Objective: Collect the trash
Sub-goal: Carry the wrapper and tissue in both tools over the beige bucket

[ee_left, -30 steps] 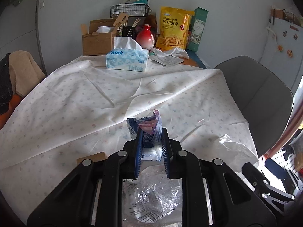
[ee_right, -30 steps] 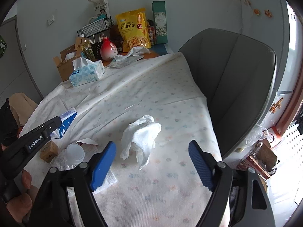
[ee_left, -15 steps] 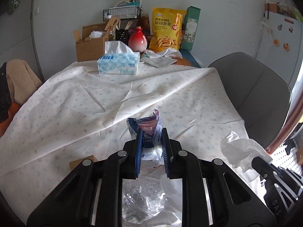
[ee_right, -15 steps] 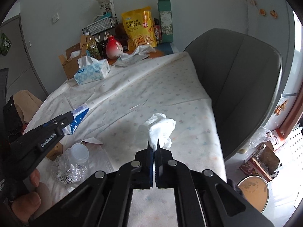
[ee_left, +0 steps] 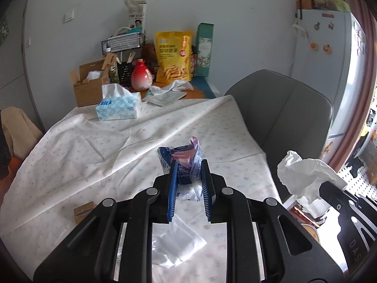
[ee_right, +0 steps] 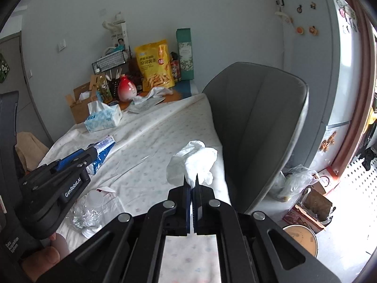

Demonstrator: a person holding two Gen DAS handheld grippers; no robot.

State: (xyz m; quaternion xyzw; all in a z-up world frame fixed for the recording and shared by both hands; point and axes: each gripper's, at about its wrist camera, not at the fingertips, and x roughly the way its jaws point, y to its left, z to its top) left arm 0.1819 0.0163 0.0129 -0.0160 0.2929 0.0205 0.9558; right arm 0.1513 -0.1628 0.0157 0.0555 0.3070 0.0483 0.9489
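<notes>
My left gripper (ee_left: 188,176) is shut on a crumpled blue and pink wrapper (ee_left: 182,160), held above the tablecloth. The right wrist view shows the same wrapper (ee_right: 103,148) in the left gripper (ee_right: 93,154) at the left. My right gripper (ee_right: 191,180) is shut on a crumpled white tissue (ee_right: 193,162), lifted off the cloth near the table's right edge. In the left wrist view that tissue (ee_left: 304,172) hangs at the right. A crushed clear plastic bottle (ee_right: 87,210) and a clear flat wrapper (ee_left: 176,245) lie on the cloth below.
A grey chair (ee_right: 256,127) stands against the table's right side. The tissue box (ee_left: 117,106), cardboard box (ee_left: 89,87), red vase (ee_left: 141,77) and yellow snack bag (ee_left: 174,56) crowd the far end. A round bin (ee_right: 300,238) and bags (ee_right: 294,181) sit on the floor.
The right gripper went from wide open around the tissue to shut on it and lifted it off the cloth. The left gripper rose and swung right, still holding the wrapper.
</notes>
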